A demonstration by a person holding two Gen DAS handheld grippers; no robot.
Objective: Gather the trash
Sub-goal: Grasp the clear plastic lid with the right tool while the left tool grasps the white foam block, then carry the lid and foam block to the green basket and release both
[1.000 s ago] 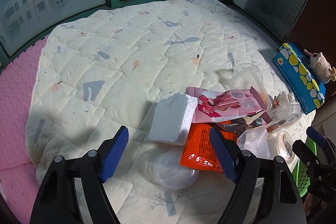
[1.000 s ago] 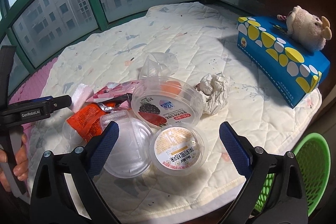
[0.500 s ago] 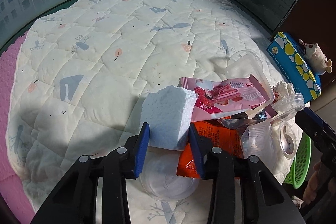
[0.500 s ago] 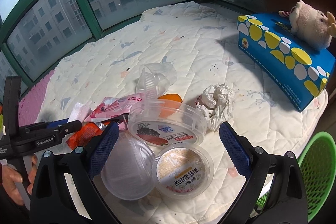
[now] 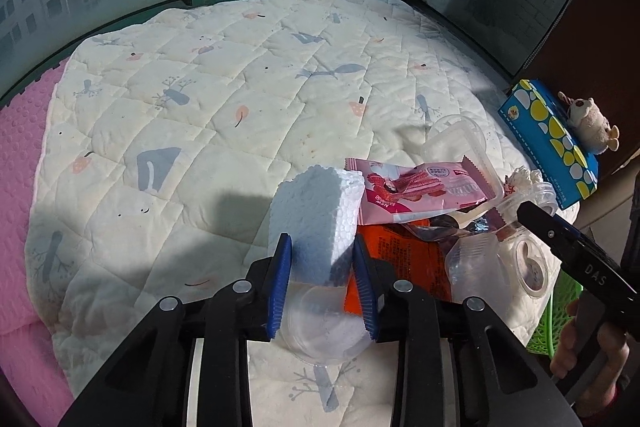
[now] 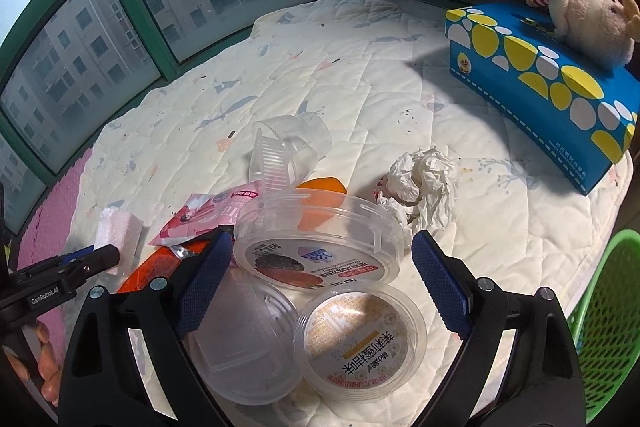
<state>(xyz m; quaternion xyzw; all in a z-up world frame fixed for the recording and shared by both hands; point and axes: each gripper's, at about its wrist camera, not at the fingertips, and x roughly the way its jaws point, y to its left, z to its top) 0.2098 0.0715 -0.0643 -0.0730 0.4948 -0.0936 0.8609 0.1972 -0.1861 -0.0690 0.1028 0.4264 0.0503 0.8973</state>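
Note:
On a quilted cover (image 5: 240, 99) lies a heap of trash. My left gripper (image 5: 320, 241) has a white foam block (image 5: 316, 215) between its blue pads; the jaws are closing and both pads press its sides. Beside the block lie a pink wrapper (image 5: 416, 191), an orange wrapper (image 5: 400, 259) and a clear lid (image 5: 320, 327). My right gripper (image 6: 320, 239) straddles a clear labelled tub (image 6: 312, 223); its jaws are closing, but the pads stand just off the rim. A small labelled cup (image 6: 360, 339) and a clear dome lid (image 6: 248, 339) lie below the tub. A crumpled tissue (image 6: 420, 183) sits to its right.
A green mesh basket (image 6: 608, 307) stands off the cover's lower right edge. A blue spotted tissue box (image 6: 540, 75) with a plush toy (image 6: 588, 19) on it is at the right. Windows ring the far side. A pink mat (image 5: 20, 187) borders the left.
The left jaws have come together from wide open onto the foam block. The right gripper has moved in closer over the tub and its jaws have narrowed a little.

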